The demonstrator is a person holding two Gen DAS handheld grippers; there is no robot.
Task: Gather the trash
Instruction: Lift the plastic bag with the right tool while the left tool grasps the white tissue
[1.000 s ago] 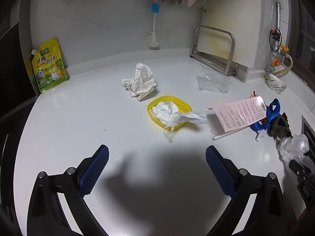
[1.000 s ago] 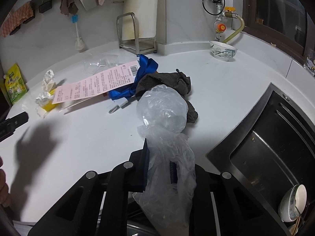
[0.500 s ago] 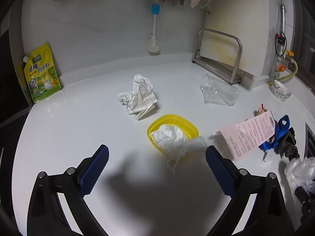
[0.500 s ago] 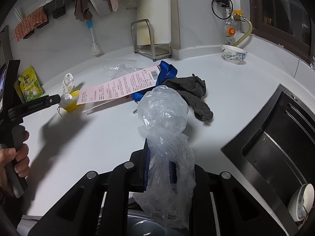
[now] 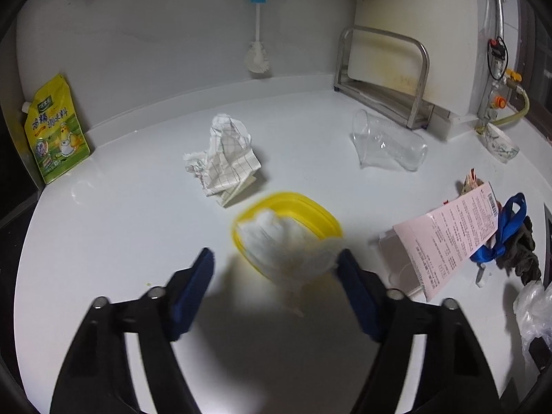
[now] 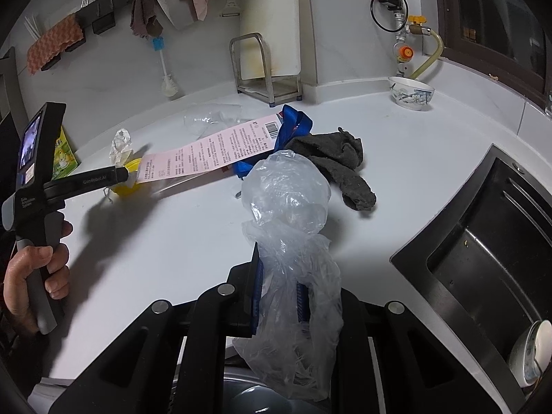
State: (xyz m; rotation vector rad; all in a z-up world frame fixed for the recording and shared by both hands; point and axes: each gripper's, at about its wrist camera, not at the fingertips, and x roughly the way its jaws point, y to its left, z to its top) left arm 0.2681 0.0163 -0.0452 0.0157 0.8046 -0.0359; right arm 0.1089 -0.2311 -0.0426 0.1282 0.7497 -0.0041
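Left wrist view: my left tool (image 5: 274, 264) is much nearer the yellow lid (image 5: 286, 227) than a second ago, when the lid sat well out ahead on the white table (image 5: 114, 227). The crumpled white tissue (image 5: 286, 245) on the lid now lies between the two blue pads. The jaws are closing from full width, now partway in; the right pad (image 5: 355, 289) looks to be at the tissue's edge, the left pad stands apart from it. No grip yet. I judge this the grab for the tissue, so the pickup is about to start. Farther off to the left lies a checked paper wad (image 5: 224, 158); far right a clear plastic cup (image 5: 386, 143) on its side; right, a pink receipt (image 5: 452, 238).

Right wrist view: nothing changed here. My right tool (image 6: 279, 293) stays clamped almost fully shut on the neck of a clear plastic bag (image 6: 289, 227), which billows above the pads and hangs below them. The left tool (image 6: 124, 172) reaches in from the left, its tip at the yellow lid, well apart from the bag. The tissue will have to travel right, across the receipt, to reach the bag.
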